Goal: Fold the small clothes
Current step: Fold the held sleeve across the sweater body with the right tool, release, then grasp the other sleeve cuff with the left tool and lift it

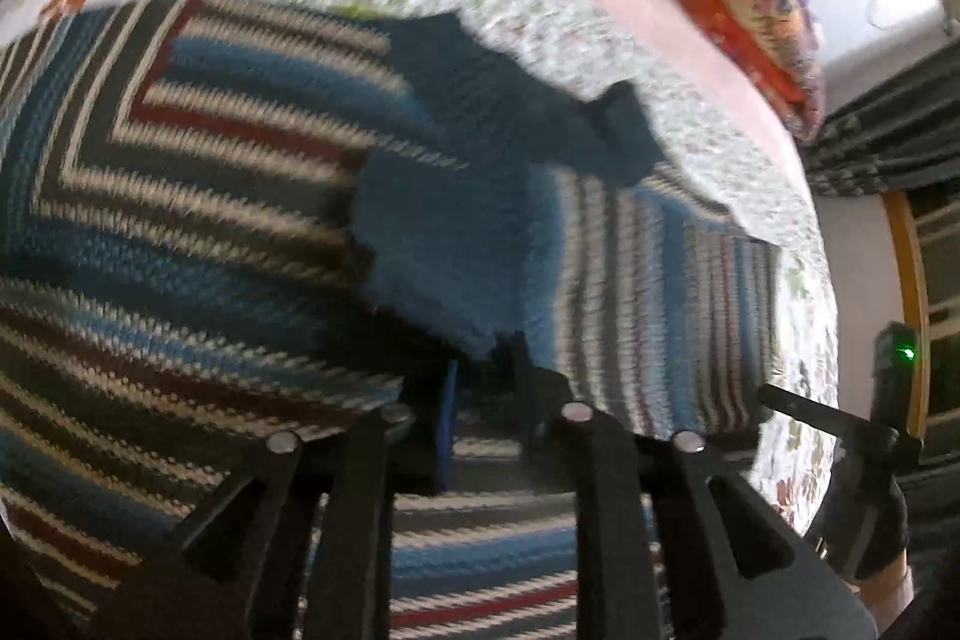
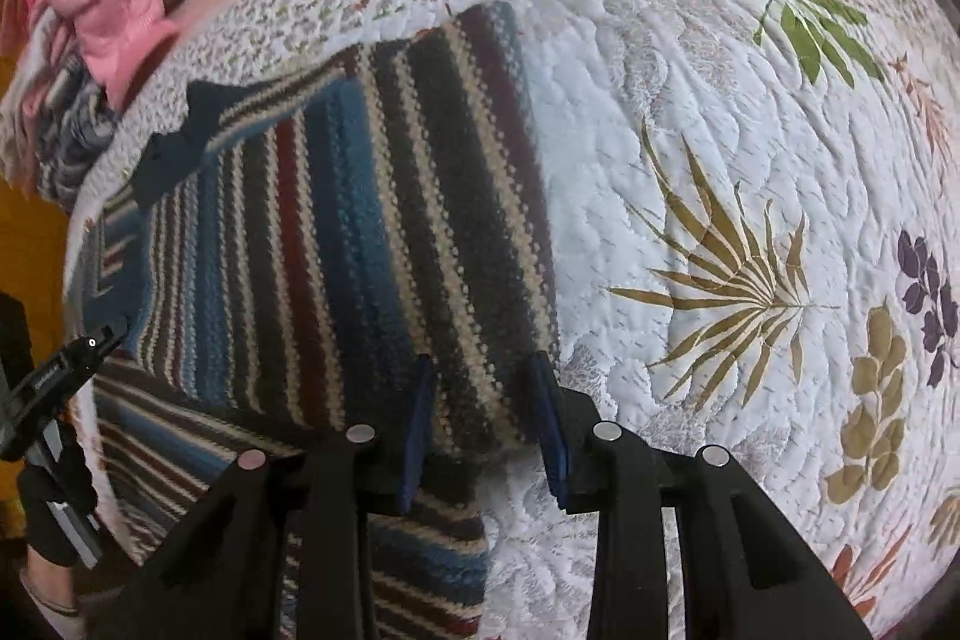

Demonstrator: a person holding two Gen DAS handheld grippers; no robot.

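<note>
Sweater [image 2: 360,232], striped knit, lies on the quilt [image 2: 720,130] of a bed, partly folded: one panel is turned over the body and a dark cuff [image 2: 174,148] sits at its far left edge. Left tongs [image 1: 480,376] are closed on a blue knit edge of the sweater, fingers nearly together with the cloth bunched between them; this view is blurred, so the depth of the grip is unclear. Right tongs [image 2: 486,418] stand open, jaws either side of the near corner of the folded panel, not pinching it. Pink clothes [image 2: 114,4] lie at the far left, apart from the sweater.

Handling, as judged: the knit is soft, thick and limp, and will sag and stretch. Grip hems or corners through all layers.
</note>
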